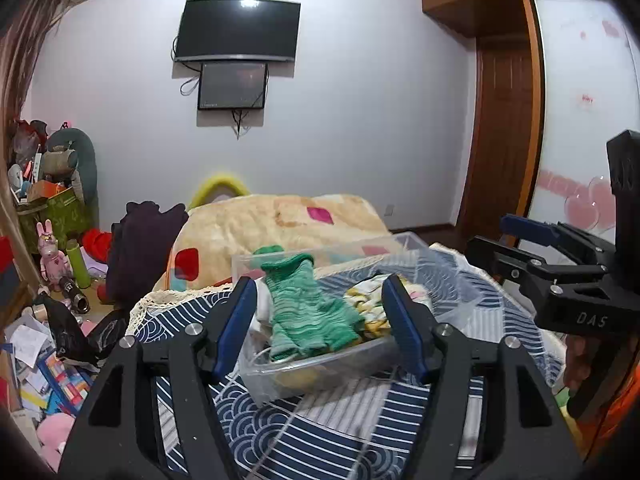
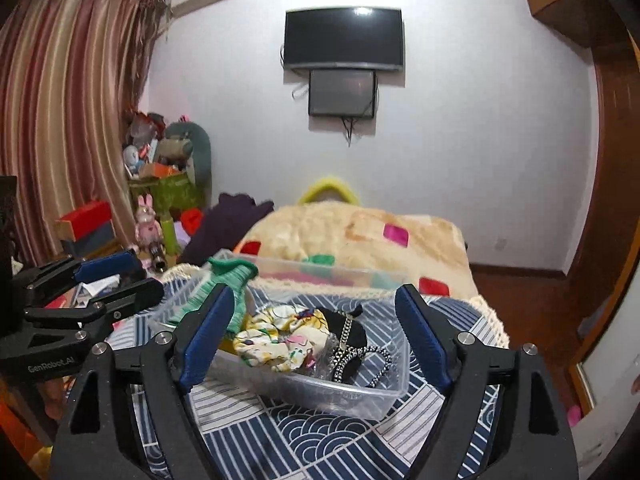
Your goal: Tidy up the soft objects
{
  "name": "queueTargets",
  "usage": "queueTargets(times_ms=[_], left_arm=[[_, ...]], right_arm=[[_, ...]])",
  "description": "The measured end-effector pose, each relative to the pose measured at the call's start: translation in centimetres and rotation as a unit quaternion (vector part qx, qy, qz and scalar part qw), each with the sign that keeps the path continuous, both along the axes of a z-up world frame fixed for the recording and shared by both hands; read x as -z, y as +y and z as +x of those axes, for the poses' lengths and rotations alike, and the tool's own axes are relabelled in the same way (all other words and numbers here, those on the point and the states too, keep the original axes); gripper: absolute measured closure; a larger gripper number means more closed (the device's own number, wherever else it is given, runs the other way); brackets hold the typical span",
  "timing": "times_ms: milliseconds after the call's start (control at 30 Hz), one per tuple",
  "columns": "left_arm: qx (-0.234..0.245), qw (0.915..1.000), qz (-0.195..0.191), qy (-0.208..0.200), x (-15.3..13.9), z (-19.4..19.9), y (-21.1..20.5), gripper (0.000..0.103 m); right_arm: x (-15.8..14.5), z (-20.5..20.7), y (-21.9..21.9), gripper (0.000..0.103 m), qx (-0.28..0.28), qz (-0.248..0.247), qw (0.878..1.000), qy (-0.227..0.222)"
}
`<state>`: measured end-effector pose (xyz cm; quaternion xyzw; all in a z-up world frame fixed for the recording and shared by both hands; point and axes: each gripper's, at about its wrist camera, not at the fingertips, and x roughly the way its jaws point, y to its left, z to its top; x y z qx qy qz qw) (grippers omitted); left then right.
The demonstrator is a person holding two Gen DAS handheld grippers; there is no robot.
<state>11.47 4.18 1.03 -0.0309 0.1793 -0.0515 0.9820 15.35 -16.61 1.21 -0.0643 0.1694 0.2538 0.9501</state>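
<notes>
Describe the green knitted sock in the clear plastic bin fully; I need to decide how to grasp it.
The green knitted sock looks soft, ribbed in light and darker green stripes, with a rolled darker cuff. It lies crumpled on the left side of the clear plastic bin, its cuff end propped up against the bin's far wall and rising above the rim. Its lower end rests on pale fabric, beside a floral white-and-yellow cloth. Neither the left gripper nor the right gripper touches it; both are open.

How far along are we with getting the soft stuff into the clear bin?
Done: the green sock, floral scrunchie and black chained piece already lie in the clear bin. In hand: nothing; the left tool and right tool are both open, hovering over the bin. Left: the dark purple garment lies outside it.
</notes>
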Motion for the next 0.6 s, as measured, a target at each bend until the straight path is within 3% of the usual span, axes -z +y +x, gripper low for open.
queueTargets(times_ms=[167, 233, 333, 600], left_arm=[[0.005, 0.9998, -0.007, -0.017, -0.9, -2.1, -0.6, 0.033], [0.011, 0.9994, -0.016, -0.03, -1.0, -3.1, -0.7, 0.018], [0.004, 0.9986, -0.017, -0.05, -1.2, -4.6, -1.1, 0.007], [-0.005, 0.9976, -0.016, -0.068, -1.2, -7.1, -1.9, 0.001]], right_arm=[[-0.8, -2.1, -1.1, 0.017, -0.009, 0.03, 0.999, -0.021], [-0.9, -2.9, -1.7, 0.01, -0.007, 0.043, 0.999, -0.032], [-0.9, -3.9, -2.1, 0.003, -0.004, 0.055, 0.998, -0.044], [-0.1, -4.8, -2.4, 0.0, 0.001, 0.055, 0.997, -0.053]])
